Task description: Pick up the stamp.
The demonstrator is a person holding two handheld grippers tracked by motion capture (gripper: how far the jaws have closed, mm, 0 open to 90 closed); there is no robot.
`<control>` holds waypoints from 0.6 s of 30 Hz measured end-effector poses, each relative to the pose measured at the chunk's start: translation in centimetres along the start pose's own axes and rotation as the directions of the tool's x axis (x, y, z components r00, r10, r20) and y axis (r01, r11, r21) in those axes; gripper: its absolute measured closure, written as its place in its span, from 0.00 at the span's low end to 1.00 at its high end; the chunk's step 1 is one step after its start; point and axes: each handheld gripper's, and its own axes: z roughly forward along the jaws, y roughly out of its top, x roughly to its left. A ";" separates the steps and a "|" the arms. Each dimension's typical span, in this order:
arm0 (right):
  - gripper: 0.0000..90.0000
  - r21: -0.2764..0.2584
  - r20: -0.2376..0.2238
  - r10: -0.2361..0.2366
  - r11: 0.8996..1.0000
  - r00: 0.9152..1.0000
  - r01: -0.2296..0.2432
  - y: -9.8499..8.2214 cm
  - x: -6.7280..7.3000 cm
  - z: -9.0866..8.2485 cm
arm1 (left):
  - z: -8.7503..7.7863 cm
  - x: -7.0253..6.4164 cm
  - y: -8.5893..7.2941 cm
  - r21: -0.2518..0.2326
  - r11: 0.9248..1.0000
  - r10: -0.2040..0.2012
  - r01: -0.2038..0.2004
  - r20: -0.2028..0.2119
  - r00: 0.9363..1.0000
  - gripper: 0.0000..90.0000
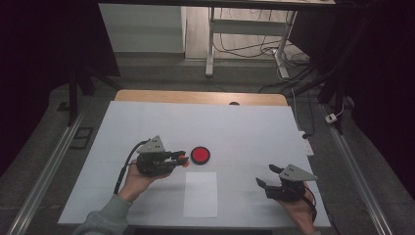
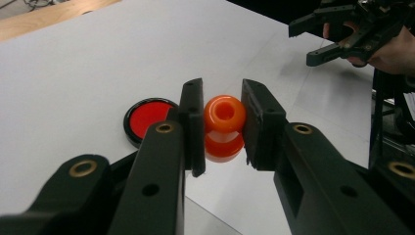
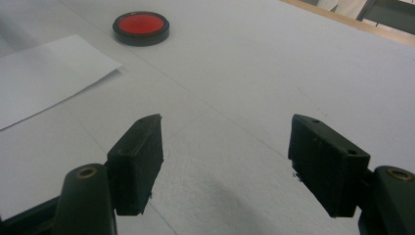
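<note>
Left gripper view: left hand-held gripper point(image 2: 222, 122) clamped on orange spool point(image 2: 224, 127); right hand-held gripper point(image 3: 225, 166) apart.

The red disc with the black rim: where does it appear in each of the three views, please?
High view: the red disc lies near the table's middle, just right of the left hand-held gripper, above the white paper sheet.
Left gripper view: at centre left, partly behind the left jaw.
Right gripper view: at the top left, beyond the sheet.
Shared landmark: the paper sheet, seen beside the disc in the high view and the right gripper view.
</note>
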 end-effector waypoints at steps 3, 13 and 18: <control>0.32 0.005 0.002 -0.005 1.000 1.000 0.005 0.0 0.0 0.0 | 0.2 -0.3 0.1 0.003 1.000 0.006 -0.006 0.007 1.000 0.80; 0.31 0.011 -0.003 -0.004 1.000 1.000 0.004 0.0 0.1 0.1 | 0.9 -1.0 0.1 0.012 1.000 0.014 -0.014 0.034 0.999 0.80; 0.31 0.009 -0.005 -0.003 1.000 1.000 0.003 0.0 0.1 0.1 | 1.3 -1.3 0.1 0.022 1.000 0.018 -0.019 0.043 0.999 0.80</control>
